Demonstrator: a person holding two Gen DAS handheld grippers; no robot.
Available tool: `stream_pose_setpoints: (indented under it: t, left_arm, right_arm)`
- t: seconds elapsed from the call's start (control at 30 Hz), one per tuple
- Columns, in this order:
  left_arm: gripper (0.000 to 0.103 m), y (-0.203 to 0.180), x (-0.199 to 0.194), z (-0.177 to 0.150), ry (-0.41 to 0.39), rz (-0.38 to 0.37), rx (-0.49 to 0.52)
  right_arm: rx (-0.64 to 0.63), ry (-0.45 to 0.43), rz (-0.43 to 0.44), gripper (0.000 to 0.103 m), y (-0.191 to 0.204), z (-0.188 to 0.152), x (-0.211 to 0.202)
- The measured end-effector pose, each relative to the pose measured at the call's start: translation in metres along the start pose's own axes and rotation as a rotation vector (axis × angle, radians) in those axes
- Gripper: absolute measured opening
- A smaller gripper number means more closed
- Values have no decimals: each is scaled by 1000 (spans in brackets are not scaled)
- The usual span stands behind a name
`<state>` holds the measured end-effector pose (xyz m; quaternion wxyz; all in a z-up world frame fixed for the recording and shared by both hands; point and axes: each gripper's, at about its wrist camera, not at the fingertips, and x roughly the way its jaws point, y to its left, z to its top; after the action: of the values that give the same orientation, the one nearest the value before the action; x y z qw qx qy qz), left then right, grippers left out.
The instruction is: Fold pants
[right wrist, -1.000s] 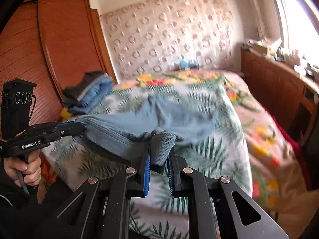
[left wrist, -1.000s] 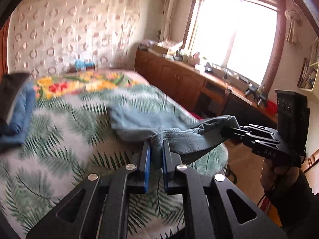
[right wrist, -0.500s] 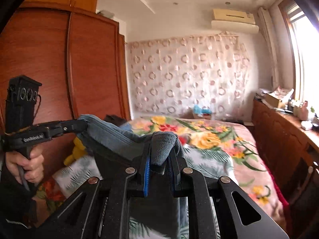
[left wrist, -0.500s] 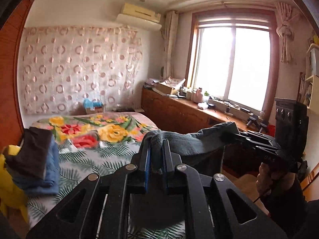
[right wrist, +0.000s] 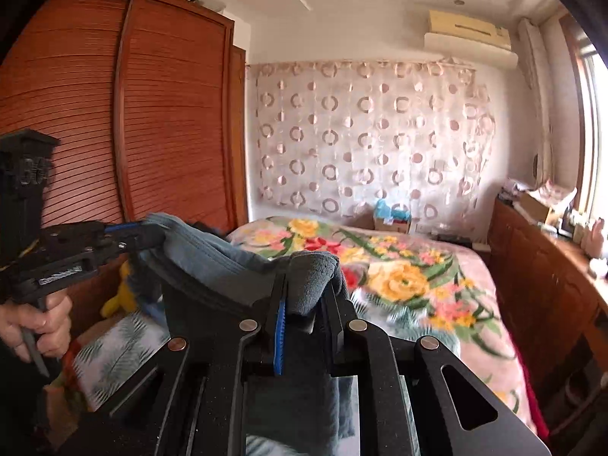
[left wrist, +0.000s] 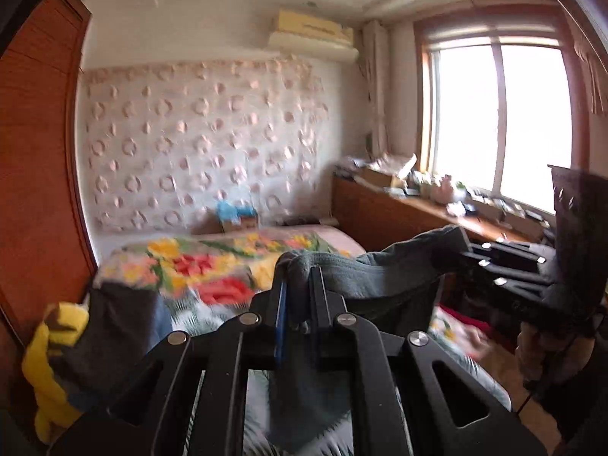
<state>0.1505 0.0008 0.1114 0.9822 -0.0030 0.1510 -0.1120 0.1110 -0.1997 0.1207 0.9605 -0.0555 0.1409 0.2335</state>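
Hand-held gripper on our left [left wrist: 296, 285] is clamped on one corner of the grey-blue pants [left wrist: 380, 273], and our right hand-held gripper [right wrist: 304, 288] pinches another corner. We hold the pants in the air above the near edge of the bed [right wrist: 437, 266], slack cloth hanging below. We judge them soft, light and floppy, best held by the edge band at both ends. Lettering on the left gripper's side is too blurred to read.
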Motion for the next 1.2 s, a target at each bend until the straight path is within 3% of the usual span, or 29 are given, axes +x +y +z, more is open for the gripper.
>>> stream_pose_setpoints:
  t: [0.07,0.17,0.3,0.43,0.6,1.2]
  left_arm:
    - [11,4,-1,8,-14,21,14]
    - [11,4,-1,-9,42,29,51]
    - [11,4,-5,-70,150,26,61]
    - [11,9,-3,-129,266,-9,9]
    - [11,2,-10,-177,346,-37,-10]
    - [11,-9,-30,-225,420,-50,-46]
  right_arm:
    - [-13,-19,-27,15,8,12,13]
    - [2,-7,-15,15,15,10,19]
    - [3,95,37,15,28,-41,30]
    - [21,218,94,15,40,-94,37]
    - [62,303,129,15,46,-126,38]
    - [109,391,157,15,37,-154,22]
